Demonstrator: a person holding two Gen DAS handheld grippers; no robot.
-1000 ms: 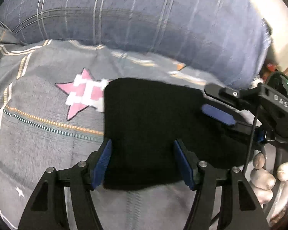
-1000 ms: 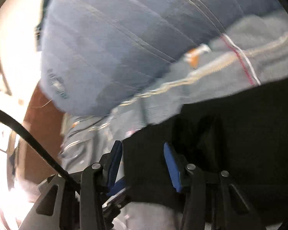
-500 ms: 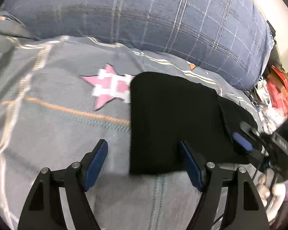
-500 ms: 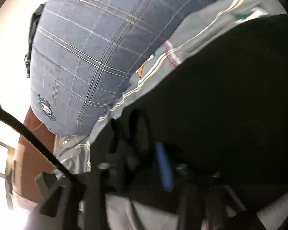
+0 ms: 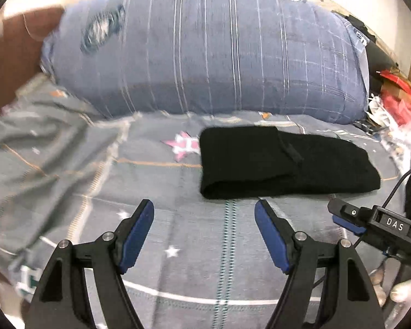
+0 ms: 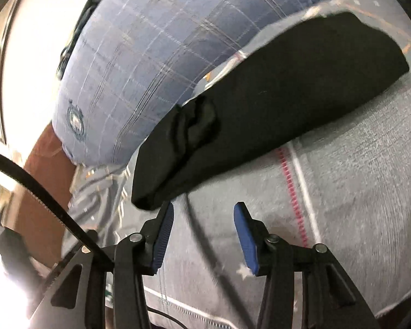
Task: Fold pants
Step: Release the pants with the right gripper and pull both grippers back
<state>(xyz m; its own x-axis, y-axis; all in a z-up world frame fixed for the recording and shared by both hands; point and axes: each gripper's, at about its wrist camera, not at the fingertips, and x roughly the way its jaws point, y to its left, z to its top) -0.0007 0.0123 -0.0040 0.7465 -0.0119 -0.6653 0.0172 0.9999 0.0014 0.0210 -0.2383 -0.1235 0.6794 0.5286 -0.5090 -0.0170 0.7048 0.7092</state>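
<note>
The black pants (image 5: pixel 282 164) are lying as a compact folded bundle on the grey patterned bedsheet (image 5: pixel 178 235), right of centre in the left wrist view, just below the big blue plaid pillow (image 5: pixel 205 49) that is filling the upper half of the frame. A pink star print (image 5: pixel 182 146) on the sheet is showing at the bundle's left edge. In the right wrist view the same bundle is running diagonally from the lower left toward the upper right, with a small rumpled bunch of cloth at its near end.

The left hand-held gripper (image 5: pixel 204 227) is hanging released in the lower middle of its frame, its blue pads standing wide over bare sheet and nothing lying between them; its jaws have just been opening. The right hand-held gripper (image 6: pixel 202 233) is also standing released in the lower middle of its own frame, its jaws having just been opening a little, and only sheet is showing between the pads. Its left pad is sitting just beside the bundle's near corner (whether it is brushing the cloth I cannot tell).

Judging from this, the folding is looking essentially done: the pants are resting doubled over with both tools clear of them. What is possibly remaining is tidying that bunched end and squaring the edges, if a neater stack is wanted.
</note>
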